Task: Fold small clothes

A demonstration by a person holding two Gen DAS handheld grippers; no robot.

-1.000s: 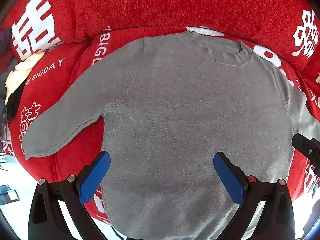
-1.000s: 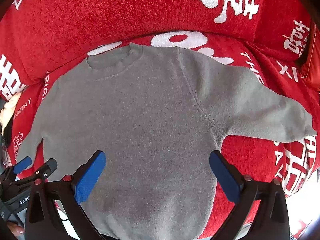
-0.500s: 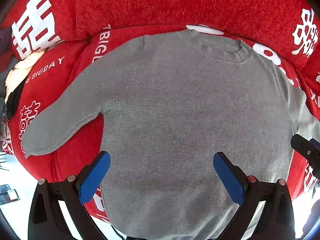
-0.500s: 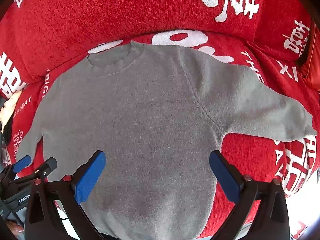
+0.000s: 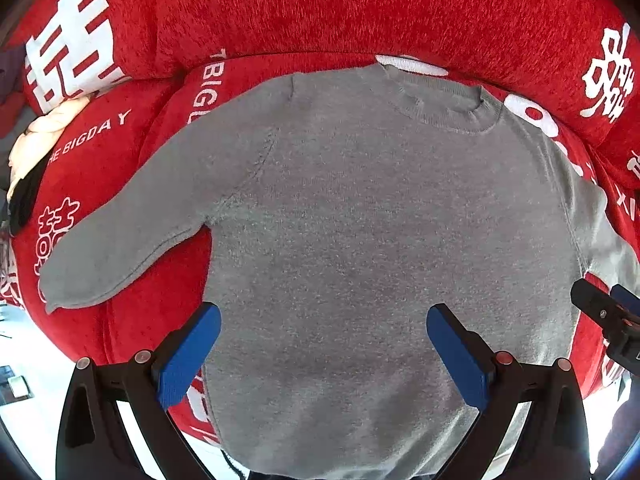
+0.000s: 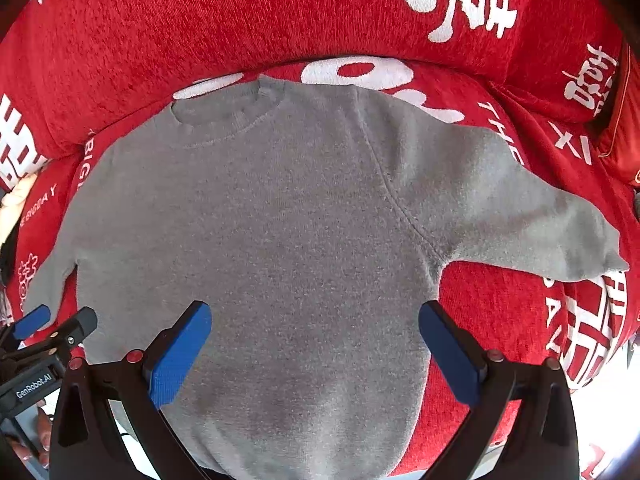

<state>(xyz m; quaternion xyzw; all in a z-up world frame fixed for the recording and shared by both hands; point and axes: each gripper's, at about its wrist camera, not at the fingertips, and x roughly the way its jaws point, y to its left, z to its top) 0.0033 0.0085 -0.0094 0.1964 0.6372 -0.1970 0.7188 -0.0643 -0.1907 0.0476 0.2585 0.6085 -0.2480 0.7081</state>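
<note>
Sweater lies flat and face up on the red sofa cover, collar toward the backrest, hem hanging over the front edge near the cameras, both sleeves spread out to the sides. Nothing folded yet, so I'd judge this the very start: first step is most likely bringing a sleeve in across the body. To do it clean: pinch each sleeve near the cuff, not mid-sleeve, lift just enough to clear the knit, lay it straight across the chest so the fold line runs along the shoulder seam. Left sleeve ends at a cuff well out to the left; right sleeve tapers to its cuff far right. Knit looks soft and a bit fuzzy, probably drags on the chenille cover, so lift rather than slide or the body will skew. Left gripper hangs over the lower body of the sweater, jaws wide apart, holding nothing, pointing toward the collar. Right gripper same pose, side by side with it: jaws wide, empty, above the lower torso, its right finger out over bare red cover beside the side seam. Can't tell whether either touches the fabric. Both need to move outward to reach the cuffs.
</note>
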